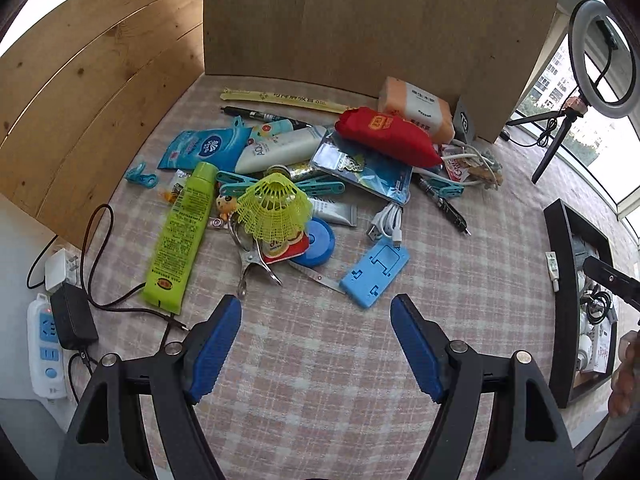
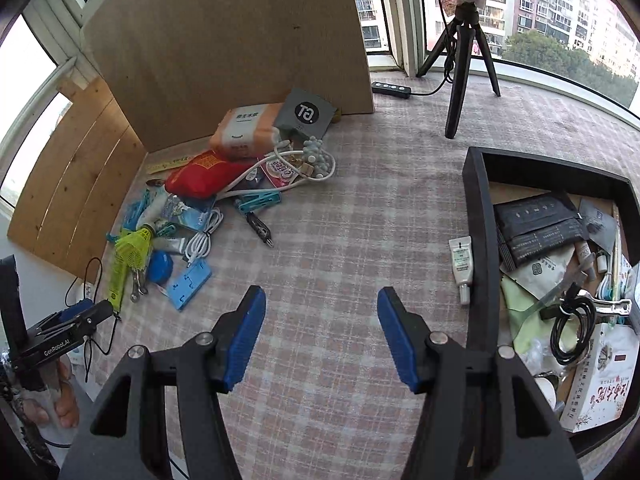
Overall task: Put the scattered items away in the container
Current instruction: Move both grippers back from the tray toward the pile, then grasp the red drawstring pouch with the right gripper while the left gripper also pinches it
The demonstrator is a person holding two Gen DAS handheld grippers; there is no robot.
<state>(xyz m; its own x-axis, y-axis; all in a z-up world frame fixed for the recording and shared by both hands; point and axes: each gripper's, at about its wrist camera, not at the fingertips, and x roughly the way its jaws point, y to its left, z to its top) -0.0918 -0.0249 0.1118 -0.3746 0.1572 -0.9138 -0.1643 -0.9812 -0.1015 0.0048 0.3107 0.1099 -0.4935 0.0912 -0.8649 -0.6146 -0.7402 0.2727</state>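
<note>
My left tongs [image 1: 316, 312] are spread wide and hold nothing. They hang over the checked cloth [image 1: 320, 360], just in front of the messy pile. Nearest to them are the blue phone stand [image 1: 375, 276], lying flat, and the metal clip [image 1: 250, 256]. The long green tube [image 1: 182, 236] lies on the left side of the pile. The yellow shuttlecock [image 1: 274, 210] sits on top of other things, partly over a round blue tape measure [image 1: 318, 242]. A white cable [image 1: 386, 222] is coiled just behind the phone stand. Farther back the red pouch [image 1: 386, 136] rests on a shiny packet, with the orange tissue pack [image 1: 418, 108] behind it against the brown board [image 1: 360, 20].

My right tongs [image 2: 321, 300] are spread wide too, with nothing in them, over bare cloth between the pile and the black box [image 2: 478, 240]. The box is on my right and already has many things in it. A small white tube [image 2: 462, 266] lies outside, touching the box's wall. A black tripod [image 2: 460, 80] stands behind.
</note>
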